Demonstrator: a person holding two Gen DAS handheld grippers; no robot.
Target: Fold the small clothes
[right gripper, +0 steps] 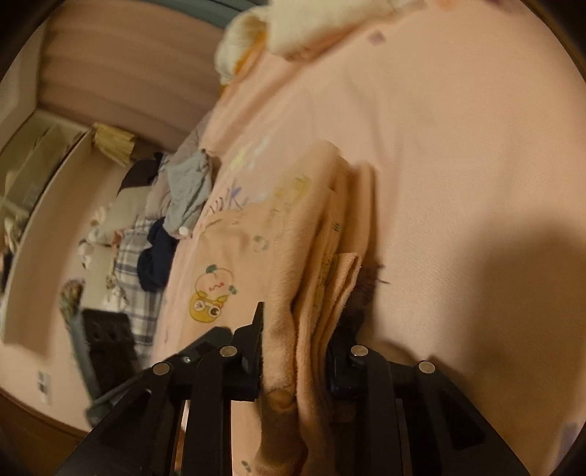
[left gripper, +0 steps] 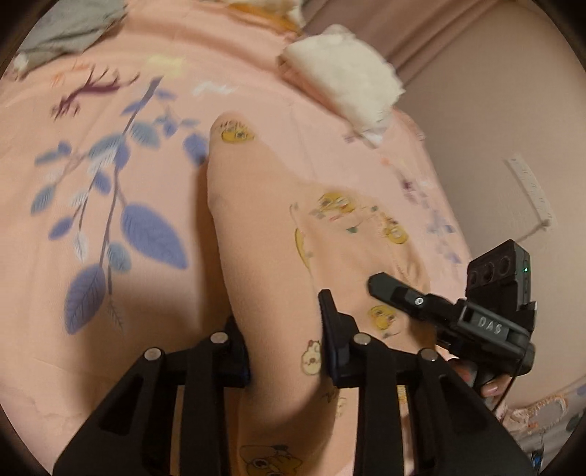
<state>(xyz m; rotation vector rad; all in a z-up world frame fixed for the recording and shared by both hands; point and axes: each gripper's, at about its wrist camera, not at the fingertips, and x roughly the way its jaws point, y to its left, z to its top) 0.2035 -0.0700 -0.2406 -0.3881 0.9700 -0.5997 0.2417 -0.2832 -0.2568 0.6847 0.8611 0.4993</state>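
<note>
the peach garment (left gripper: 263, 227), printed with small yellow cartoon figures, is lifted off the pink bedsheet (left gripper: 73, 205) and hangs in a long fold between the two grippers. in the right wrist view the same garment (right gripper: 293, 256) shows several stacked layers bunched at its edge. the left gripper (left gripper: 285, 337) is closed narrow on one end of the cloth, fabric filling the gap between its fingers. the right gripper (right gripper: 295, 340) pinches the bunched layers the same way; from the left wrist view it (left gripper: 384, 289) reaches in from the right, tilted, with a fingertip of the person's hand (left gripper: 492, 388) visible under it. one white fluffy cloth (left gripper: 344, 84) lies near the bed's far edge, one grey garment (left gripper: 69, 29) at the far left, and a heap of mixed clothes (right gripper: 161, 227) sits beside the bed
</note>
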